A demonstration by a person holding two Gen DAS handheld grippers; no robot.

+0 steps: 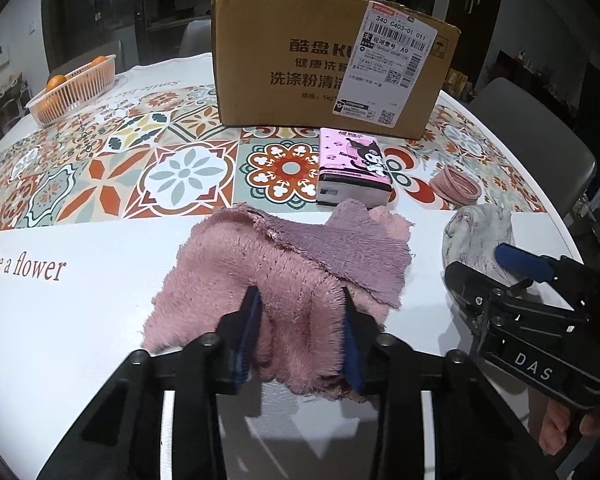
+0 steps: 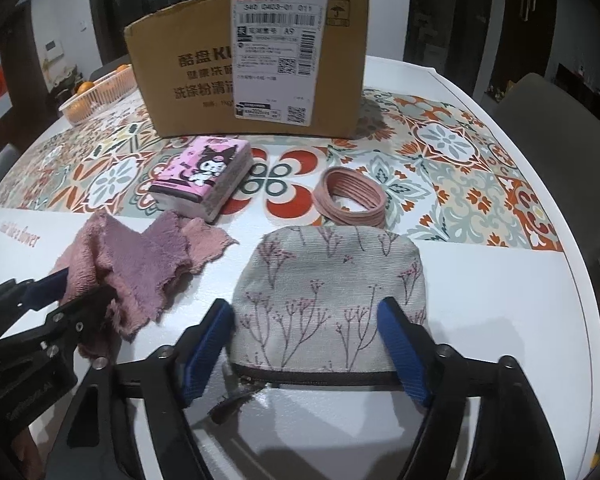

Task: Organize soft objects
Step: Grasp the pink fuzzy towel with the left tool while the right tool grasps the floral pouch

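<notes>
A crumpled pink and purple fluffy cloth lies on the white table; it also shows in the right wrist view. My left gripper straddles the cloth's near edge, fingers open with cloth between them. A grey floral zip pouch lies flat on the table; it also shows in the left wrist view. My right gripper is open, fingers on either side of the pouch's near end. A pink Kuromi tissue pack and a coil of pink hair bands lie behind. An open cardboard box stands at the back.
An orange basket with oranges sits at the far left of the table. The patterned tablecloth covers the table's middle. Grey chairs stand at the right, past the table's curved edge.
</notes>
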